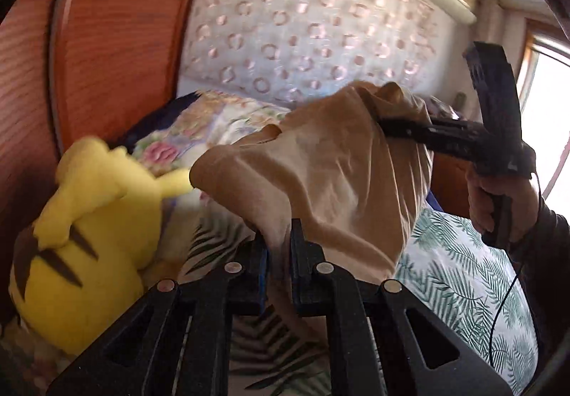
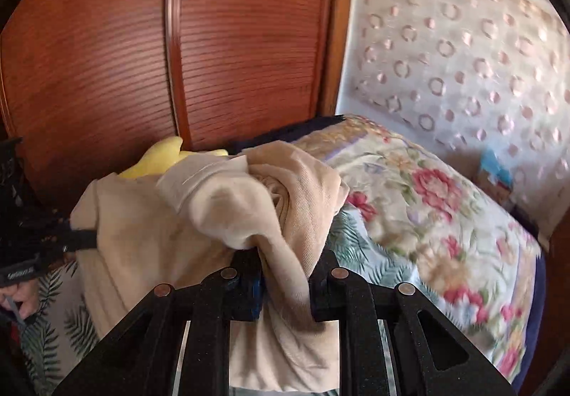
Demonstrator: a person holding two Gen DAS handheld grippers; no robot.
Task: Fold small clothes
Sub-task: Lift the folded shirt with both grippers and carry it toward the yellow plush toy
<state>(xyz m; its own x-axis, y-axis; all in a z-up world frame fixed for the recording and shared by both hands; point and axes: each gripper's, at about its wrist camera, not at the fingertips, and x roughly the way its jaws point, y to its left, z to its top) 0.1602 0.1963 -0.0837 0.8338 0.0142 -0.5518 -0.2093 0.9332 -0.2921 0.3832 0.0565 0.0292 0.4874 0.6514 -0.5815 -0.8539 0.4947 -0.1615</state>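
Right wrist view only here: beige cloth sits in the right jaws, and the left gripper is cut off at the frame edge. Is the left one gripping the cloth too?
Observer: Yes. The left wrist view shows the left gripper shut on a hanging fold of the beige cloth.
Operator: Is the cloth lifted?
Observer: From that side, the right gripper clamps its upper edge high, and the cloth drapes down to the left gripper. Its bottom edge is hidden.
Operator: What is the yellow thing behind it?
Observer: A yellow plush toy with brown stripes on its back, lying left of the cloth.
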